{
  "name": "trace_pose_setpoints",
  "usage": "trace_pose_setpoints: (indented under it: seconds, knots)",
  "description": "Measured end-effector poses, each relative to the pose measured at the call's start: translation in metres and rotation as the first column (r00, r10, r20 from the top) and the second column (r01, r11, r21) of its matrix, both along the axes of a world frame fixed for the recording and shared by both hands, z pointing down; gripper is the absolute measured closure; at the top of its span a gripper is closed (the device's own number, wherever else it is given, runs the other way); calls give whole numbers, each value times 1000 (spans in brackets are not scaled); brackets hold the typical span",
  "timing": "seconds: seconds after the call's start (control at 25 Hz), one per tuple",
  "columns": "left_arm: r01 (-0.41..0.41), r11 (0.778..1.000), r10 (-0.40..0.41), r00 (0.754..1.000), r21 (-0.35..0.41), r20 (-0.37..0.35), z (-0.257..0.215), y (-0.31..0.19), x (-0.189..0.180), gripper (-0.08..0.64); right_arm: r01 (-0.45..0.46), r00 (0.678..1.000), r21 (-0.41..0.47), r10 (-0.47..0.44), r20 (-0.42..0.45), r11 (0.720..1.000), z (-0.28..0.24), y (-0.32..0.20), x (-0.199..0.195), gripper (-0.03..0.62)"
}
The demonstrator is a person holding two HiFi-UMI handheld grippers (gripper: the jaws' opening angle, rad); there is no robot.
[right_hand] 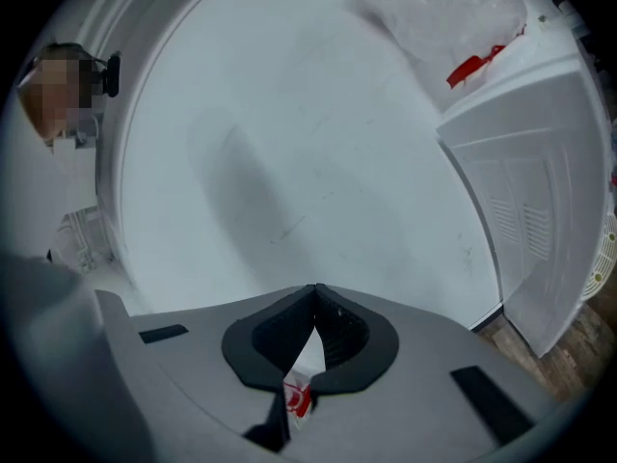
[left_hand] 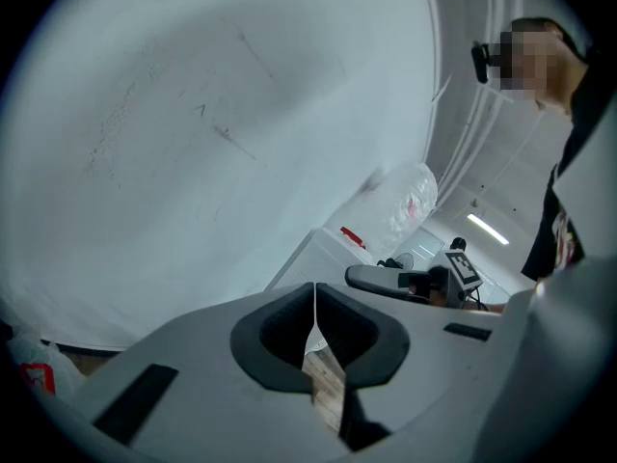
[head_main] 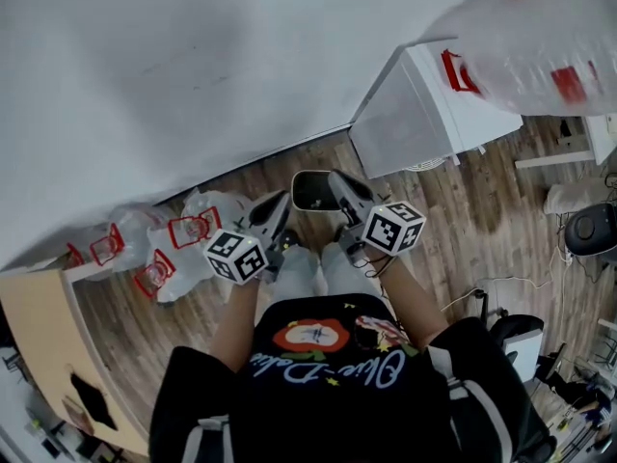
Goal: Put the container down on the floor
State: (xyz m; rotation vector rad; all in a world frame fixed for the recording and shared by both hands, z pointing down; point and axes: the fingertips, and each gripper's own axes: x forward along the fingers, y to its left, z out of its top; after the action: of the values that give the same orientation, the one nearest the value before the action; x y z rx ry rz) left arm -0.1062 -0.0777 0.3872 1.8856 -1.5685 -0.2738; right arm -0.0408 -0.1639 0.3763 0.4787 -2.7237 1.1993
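Container, dark-rimmed, on wood floor at foot of white wall, between gripper tips. Left gripper jaws pressed together, nothing held, just left of rim. Right gripper likewise closed, empty; overlaps rim in head view, contact unclear. White cabinet corner close on right. Plastic bags crowd wall on left. Open floor near right.
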Motion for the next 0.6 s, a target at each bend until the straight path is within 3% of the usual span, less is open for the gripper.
trace_pose_setpoints:
  seconds: [0.2,0.6]
  knots:
    - [-12,999,11,1000,51,19,-30,-4,3,552,21,1000,60,-22,12,998,-30,7,-1,592]
    - [-57,986,36,991,157,128,-90,-17,2,552,28,998,176,-38,54,984,-82,12,-6,593]
